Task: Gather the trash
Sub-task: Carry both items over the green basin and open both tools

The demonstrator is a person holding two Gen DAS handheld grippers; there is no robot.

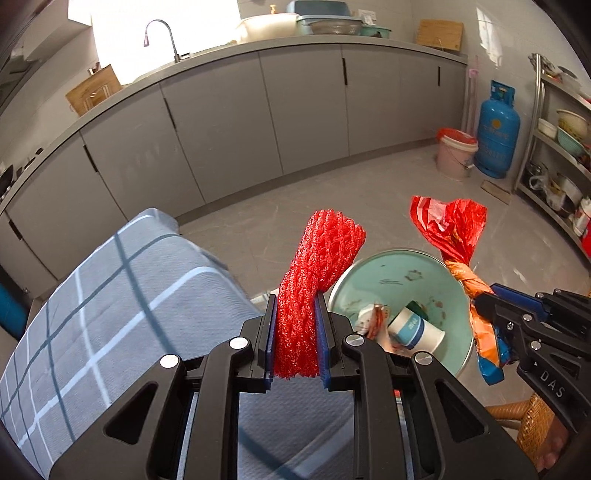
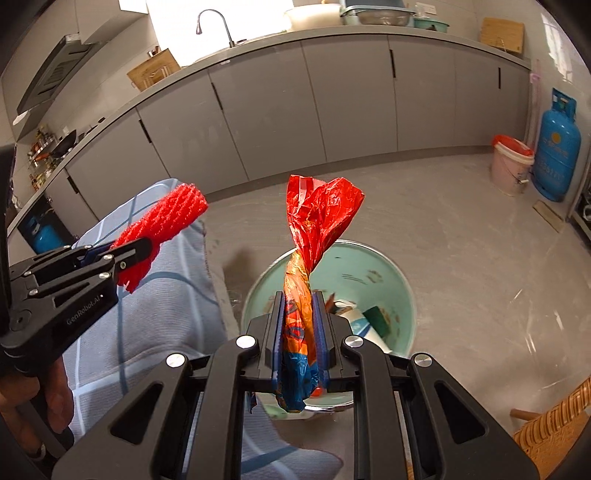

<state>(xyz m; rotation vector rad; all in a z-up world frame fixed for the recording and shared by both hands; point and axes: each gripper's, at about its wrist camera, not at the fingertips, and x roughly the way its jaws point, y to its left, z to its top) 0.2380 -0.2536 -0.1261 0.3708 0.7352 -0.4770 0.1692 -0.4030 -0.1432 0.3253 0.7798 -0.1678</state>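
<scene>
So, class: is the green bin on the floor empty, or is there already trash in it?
Not empty. The green bin already holds a paper cup and some crumpled wrappers at its bottom.

Wicker chair (image 2: 554, 428) cut off at edge

Grey cabinets (image 1: 229, 122) run along the far wall under a counter carrying a curved faucet (image 1: 162, 38), stacked basins (image 1: 325, 20) and wooden cutting boards (image 1: 439, 35), with a range hood (image 2: 55, 74) at the left end. On the tiled floor a blue gas cylinder (image 1: 496, 133) stands just beside a pink bucket (image 1: 456, 153), near a metal shelf rack (image 1: 554, 147) loaded with bowls and pots. A grey checked cloth (image 1: 110, 302) covers the near surface on the left, and a wicker chair (image 2: 554, 428) shows at the lower right.
</scene>
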